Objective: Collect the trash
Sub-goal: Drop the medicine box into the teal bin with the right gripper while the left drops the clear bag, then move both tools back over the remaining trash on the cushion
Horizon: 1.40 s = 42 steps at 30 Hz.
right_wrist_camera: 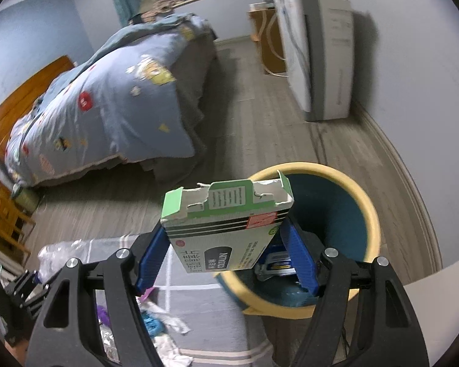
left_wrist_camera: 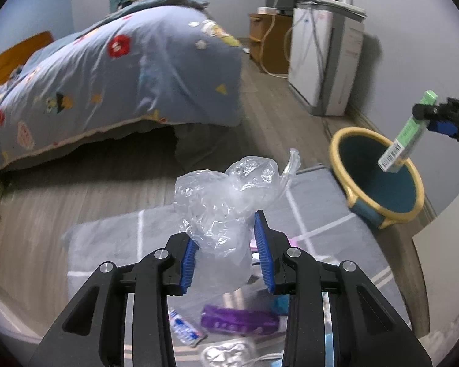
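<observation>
trash run looks about halfway: right gripper [right_wrist_camera: 226, 244] is clamped wide across a torn green carton [right_wrist_camera: 223, 229], holding it right over the yellow-rimmed bin [right_wrist_camera: 370, 214], i'd guess so it can just drop in. left gripper [left_wrist_camera: 226, 250] has its blue pads pinched partway in on a crumpled clear plastic bag [left_wrist_camera: 223, 202], lifted off the grey rug [left_wrist_camera: 107, 244] and well short of the bin, probably waiting its turn. more wrappers, like a purple packet [left_wrist_camera: 238, 321], sit on the rug below.
</observation>
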{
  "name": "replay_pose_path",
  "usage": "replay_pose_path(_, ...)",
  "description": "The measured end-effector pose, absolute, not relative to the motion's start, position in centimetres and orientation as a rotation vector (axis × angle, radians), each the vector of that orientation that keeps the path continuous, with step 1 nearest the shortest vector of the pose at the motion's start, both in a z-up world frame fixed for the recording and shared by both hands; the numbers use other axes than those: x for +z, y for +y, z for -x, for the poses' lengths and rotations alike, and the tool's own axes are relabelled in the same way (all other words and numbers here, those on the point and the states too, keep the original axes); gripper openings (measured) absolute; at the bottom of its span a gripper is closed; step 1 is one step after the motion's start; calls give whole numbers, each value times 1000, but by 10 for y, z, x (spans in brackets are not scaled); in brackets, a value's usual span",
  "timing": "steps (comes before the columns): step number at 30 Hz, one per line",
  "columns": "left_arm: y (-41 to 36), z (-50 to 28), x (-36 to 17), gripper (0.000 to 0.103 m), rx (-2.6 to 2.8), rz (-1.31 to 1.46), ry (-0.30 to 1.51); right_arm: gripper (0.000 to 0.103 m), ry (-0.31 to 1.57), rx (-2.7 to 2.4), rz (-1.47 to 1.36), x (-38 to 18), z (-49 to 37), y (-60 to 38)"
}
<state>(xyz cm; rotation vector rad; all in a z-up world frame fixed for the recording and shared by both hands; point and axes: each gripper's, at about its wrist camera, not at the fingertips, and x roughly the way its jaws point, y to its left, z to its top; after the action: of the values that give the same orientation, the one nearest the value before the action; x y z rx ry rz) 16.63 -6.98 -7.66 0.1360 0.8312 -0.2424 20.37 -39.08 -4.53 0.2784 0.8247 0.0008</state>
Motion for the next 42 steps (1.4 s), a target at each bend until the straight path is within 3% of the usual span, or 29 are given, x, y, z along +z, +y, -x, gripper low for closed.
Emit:
replay_pose_path(11,-159,-162,-63,35,-430,-150,830,71,825,-130,-387,-63,-205,-471)
replay_pose_path(29,-297,-213,-118,39,-570,-345,938,71,953,-204,-505,-123,-214,-519)
replay_pose_path(32,-313,-218,-123,47,-563,-388,918,71,947,-184,-534,-124,-215,-519)
replay_pose_path(33,-316,-220,-123,55,-559,-394,909,72,945,-180,-535,-124,-216,-518)
replay_pose_path(37,-319,-223,-118,80,-556,-389,866,91,944,-167,-533,-124,-217,-516)
replay_pose_path(42,-306,-221,-118,91,-530,-359,862,97,935,-192,-541,-122,-216,-522)
